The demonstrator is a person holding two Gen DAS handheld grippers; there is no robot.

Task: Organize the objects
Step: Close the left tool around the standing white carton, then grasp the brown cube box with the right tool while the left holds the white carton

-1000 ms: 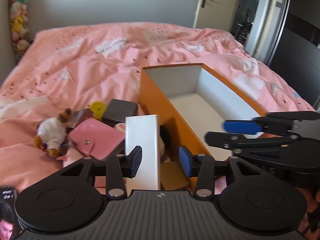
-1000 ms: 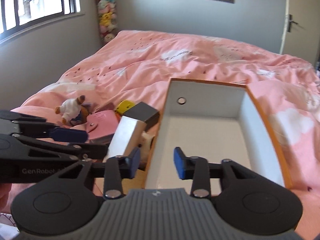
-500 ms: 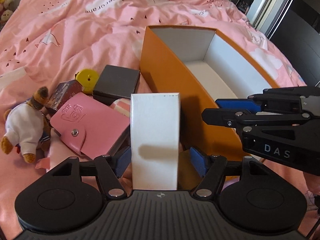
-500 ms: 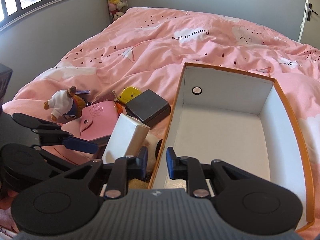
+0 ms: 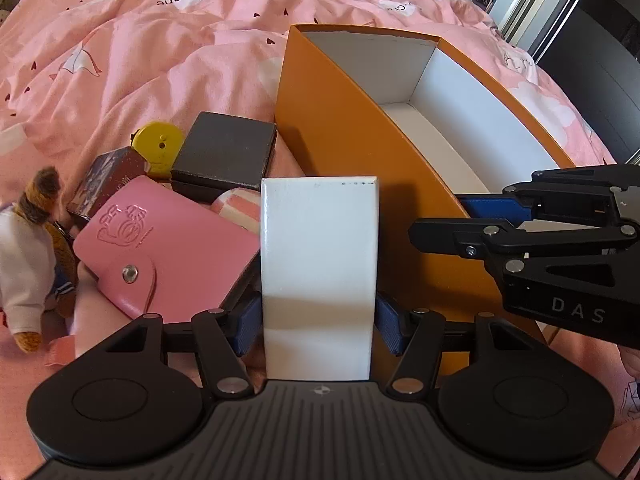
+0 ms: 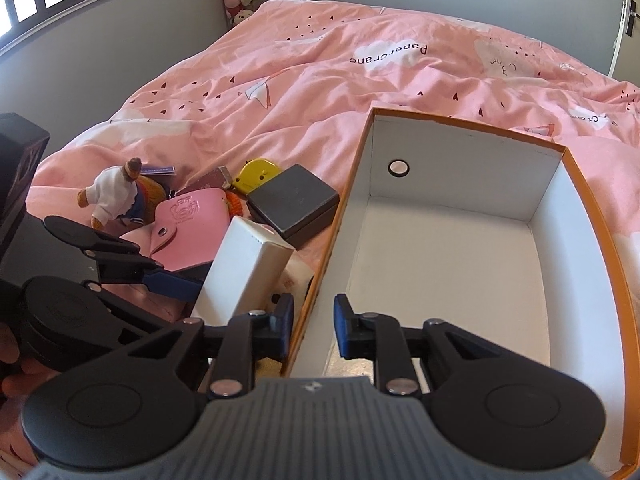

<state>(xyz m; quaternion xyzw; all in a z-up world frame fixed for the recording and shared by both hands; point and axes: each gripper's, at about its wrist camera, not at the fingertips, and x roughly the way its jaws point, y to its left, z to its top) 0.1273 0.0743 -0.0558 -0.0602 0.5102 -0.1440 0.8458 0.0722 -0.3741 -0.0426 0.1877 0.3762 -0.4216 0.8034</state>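
Bed: pink quilt under everything, with the clutter to the left of the crate.
Crate: orange outside, white inside, open on top, sitting on the quilt to the right of the pile; nothing shows on its floor.
White box: I hold it tilted, its low end between my left fingers, its top edge leaning toward the crate's left wall; it stands just beside the crate, outside it.
Left gripper: my blue pads press on both long sides of the white box, pinching it.
Right gripper: my fingers straddle the crate's left wall, one pad outside and one inside, with a gap each side; they are spread and touch nothing I can see.
Wallet: pink, with a snap, lying flat just left of the white box.
Dark box: flat, beyond the wallet, close to the crate's wall.
Plush: white shirt, brown head, at the left edge of the pile.
Tape: yellow, round, just left of the dark box.
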